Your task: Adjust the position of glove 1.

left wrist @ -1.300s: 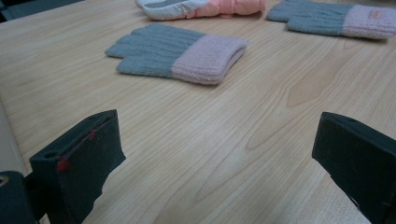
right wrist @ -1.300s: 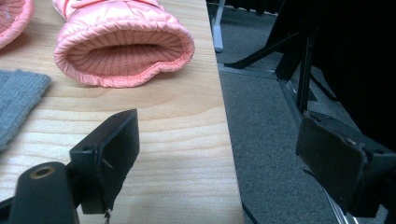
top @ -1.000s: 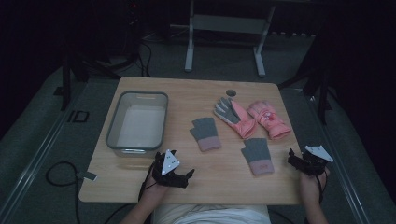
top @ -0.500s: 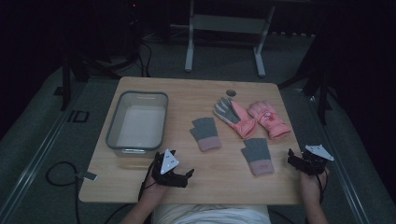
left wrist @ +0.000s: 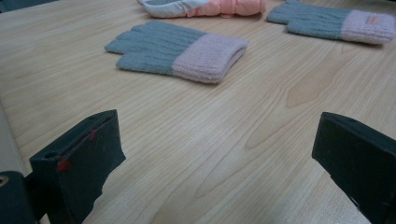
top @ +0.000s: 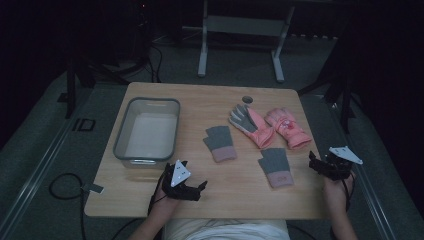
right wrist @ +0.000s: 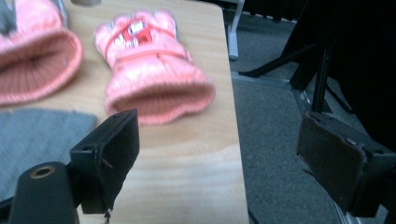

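Left gripper [top: 192,187] sits low over the near edge of the wooden table [top: 200,100], just in front of the clear plastic bin [top: 147,132]; jaws spread wide, nothing between them, bare wood under them in the left gripper view; nearest thing ahead is a grey knit glove with pink cuff [left wrist: 180,51], flat on the table, fingers toward the far side, apart from the jaws; second grey glove [left wrist: 334,23] lies further right, also flat; right gripper [top: 322,167] hangs at the table's right edge, partly off it, jaws open and empty; in the right gripper view one jaw is over the wood, the other over the floor beyond the edge; pink padded glove [right wrist: 152,65] lies just ahead of that jaw, cuff opening toward the gripper, not touching; second pink glove [right wrist: 35,53] beside it to the left, cuff also facing this way; bin looks empty from the high view.
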The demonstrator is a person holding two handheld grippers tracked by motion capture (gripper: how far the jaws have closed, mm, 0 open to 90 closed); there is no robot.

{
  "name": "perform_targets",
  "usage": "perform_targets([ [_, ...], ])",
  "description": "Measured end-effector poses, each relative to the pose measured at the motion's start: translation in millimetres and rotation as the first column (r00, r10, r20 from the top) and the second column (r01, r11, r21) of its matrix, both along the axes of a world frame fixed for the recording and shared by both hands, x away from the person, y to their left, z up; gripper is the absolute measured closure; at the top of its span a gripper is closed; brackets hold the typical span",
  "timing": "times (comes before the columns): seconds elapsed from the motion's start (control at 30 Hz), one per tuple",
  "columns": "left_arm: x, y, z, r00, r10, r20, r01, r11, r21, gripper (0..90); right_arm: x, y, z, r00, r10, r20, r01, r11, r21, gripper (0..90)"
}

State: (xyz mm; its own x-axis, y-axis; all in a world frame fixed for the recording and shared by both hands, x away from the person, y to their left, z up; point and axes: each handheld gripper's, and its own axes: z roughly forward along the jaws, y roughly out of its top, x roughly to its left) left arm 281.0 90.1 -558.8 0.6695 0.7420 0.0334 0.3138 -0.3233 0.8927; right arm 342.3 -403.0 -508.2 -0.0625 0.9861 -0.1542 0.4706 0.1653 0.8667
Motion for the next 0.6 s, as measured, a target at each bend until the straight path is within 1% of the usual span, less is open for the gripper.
perform_targets([
  [0.2,0.1,0.0,0.0,1.0000,-0.004,0.000,0.004,1.0000,0.000,1.3,7.8,6.2,19.6,0.9994,0.036,0.003,-0.036,0.999,0.009,13.5],
  [0.27,-0.1,-0.2,0.0,1.0000,0.001,0.001,-0.001,1.0000,0.001,1.3,9.6,9.0,27.0,0.9989,0.045,0.015,-0.046,0.999,0.011,13.4],
  [0.37,-0.4,-0.2,0.0,1.0000,0.001,0.004,-0.001,1.0000,0.001,1.3,11.7,14.6,38.7,0.9977,0.053,0.041,-0.053,0.999,-0.001,13.2],
  [0.6,-0.4,-0.1,-0.1,1.0000,0.005,0.004,-0.005,1.0000,-0.001,1.3,15.4,28.7,67.5,0.9928,0.084,0.086,-0.083,0.996,-0.008,14.5],
])
